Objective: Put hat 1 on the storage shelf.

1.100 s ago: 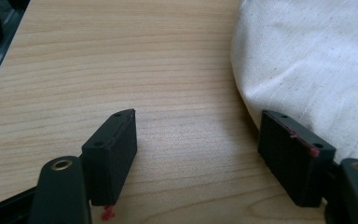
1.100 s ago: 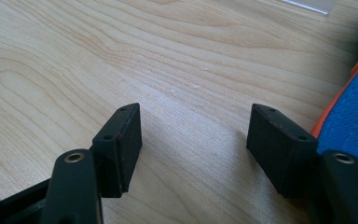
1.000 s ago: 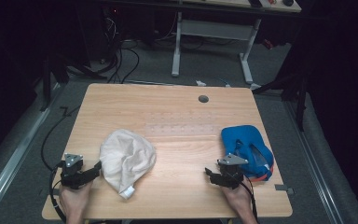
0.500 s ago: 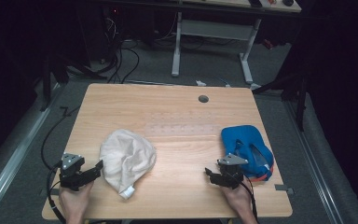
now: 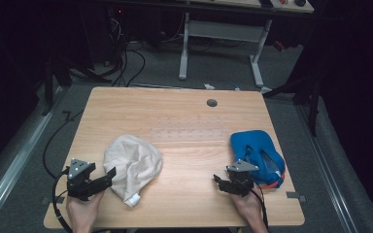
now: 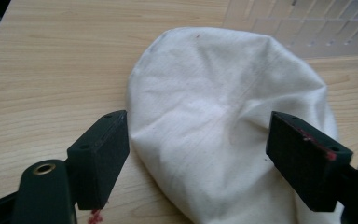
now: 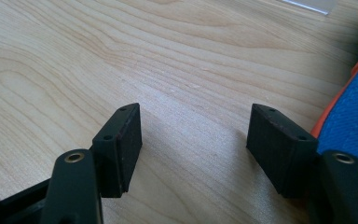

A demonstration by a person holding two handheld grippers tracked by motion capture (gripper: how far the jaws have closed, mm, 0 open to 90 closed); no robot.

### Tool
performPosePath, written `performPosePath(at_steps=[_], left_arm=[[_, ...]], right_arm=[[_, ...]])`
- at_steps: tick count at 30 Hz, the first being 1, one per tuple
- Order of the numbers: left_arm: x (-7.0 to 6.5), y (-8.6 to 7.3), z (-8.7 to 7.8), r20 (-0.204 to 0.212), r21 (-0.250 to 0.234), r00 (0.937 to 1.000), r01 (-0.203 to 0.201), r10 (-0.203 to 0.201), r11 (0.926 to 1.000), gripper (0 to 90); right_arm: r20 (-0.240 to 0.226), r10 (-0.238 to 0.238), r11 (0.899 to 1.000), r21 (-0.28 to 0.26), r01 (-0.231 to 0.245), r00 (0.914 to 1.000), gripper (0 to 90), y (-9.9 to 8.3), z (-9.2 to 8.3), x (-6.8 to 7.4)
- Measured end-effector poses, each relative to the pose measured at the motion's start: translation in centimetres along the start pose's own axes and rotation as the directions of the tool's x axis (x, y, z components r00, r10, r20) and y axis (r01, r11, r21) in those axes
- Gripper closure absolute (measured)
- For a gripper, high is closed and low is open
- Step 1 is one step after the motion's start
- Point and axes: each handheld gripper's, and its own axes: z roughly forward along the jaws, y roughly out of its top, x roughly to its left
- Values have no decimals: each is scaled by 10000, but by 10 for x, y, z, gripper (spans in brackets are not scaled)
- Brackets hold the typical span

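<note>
While both claws hang low over the near edge of the table, this is how it stands:

Left gripper: jaws wide apart and just been opening; in the left gripper view the cream cloth bag lies between and beyond them, with neither pad pressing on it.

Right gripper: jaws apart over bare wood, nothing between them; the blue pouch sits just to its right.

Where the bag is: left half of the table, near side, flat on the wood, just right of the left gripper.

Which way it points: its long axis runs from far-left to near-right; the rounded, closed end lies farther away, and the narrower end with a small label corner points to the near edge.

Risk, grip: I judge that a pinch on the loose top layer alone would lift one skin of fabric and let the rest sag or slide.

Risk, drag: closing low could scrape the wood and bunch the cloth rather than grasp it.

Risk, cable: the trailing lead at the left might catch the table's corner.
</note>
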Motion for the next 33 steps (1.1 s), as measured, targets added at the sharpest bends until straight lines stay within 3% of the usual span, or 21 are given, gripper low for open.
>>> performPosePath(at_steps=[10,21,26,33], left_arm=[[-26,-5,-1,408,327,9992,-38,25,9995,202],[-45,-14,0,708,855,9975,-18,-43,9963,177],[-52,-18,1,764,962,9969,108,-182,9953,166],[-54,-24,7,526,1005,9978,344,-398,9943,162]], right_arm=[[0,3,10000,-1,-3,10000,356,0,0,0],[-2,1,10000,-2,-1,10000,356,0,0,0],[-11,-2,10000,5,2,10000,355,0,0,0],[-10,-2,10000,8,2,10000,355,0,0,0]])
